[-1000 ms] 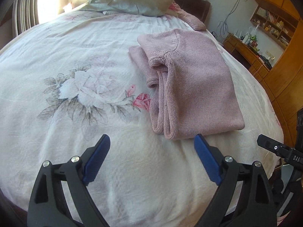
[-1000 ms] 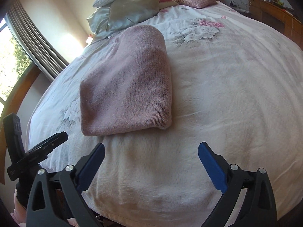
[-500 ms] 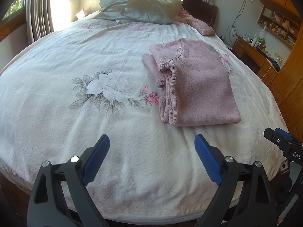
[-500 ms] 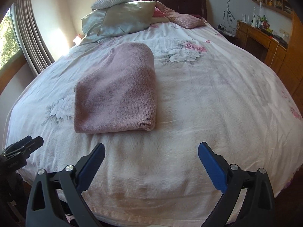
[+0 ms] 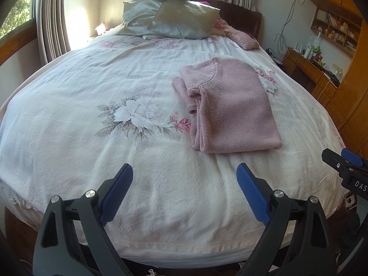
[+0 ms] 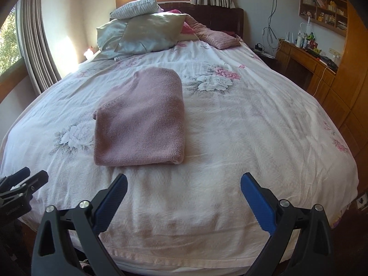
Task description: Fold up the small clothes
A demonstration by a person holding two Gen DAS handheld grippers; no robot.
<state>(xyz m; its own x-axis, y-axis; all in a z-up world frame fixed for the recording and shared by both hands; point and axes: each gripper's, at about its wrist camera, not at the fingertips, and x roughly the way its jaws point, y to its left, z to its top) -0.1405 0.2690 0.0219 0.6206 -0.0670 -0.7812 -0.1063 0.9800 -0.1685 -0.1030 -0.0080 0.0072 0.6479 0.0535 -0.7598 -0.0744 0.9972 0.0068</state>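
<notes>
A pink knitted sweater point(image 5: 232, 105) lies folded into a neat rectangle on the white floral bedspread point(image 5: 115, 119), its layered edges facing left. In the right wrist view the same sweater point(image 6: 142, 119) sits left of centre. My left gripper point(image 5: 184, 172) hangs open above the bed's near edge, well short of the sweater, with nothing between its blue pads. My right gripper point(image 6: 184, 181) is open too, above the near edge and right of the sweater. Each gripper shows at the border of the other's view: the right gripper point(image 5: 345, 163), the left gripper point(image 6: 20, 181).
Several pillows point(image 5: 174, 16) are piled against the dark headboard, with a pink striped cushion point(image 6: 218, 38) beside them. A wooden desk point(image 5: 308, 71) and shelves stand right of the bed. Curtains point(image 5: 50, 23) and a window are on the left.
Both grippers have pulled back and up from the folded sweater, past the near edge of the bed. The sweater lies still. Both stay open.
</notes>
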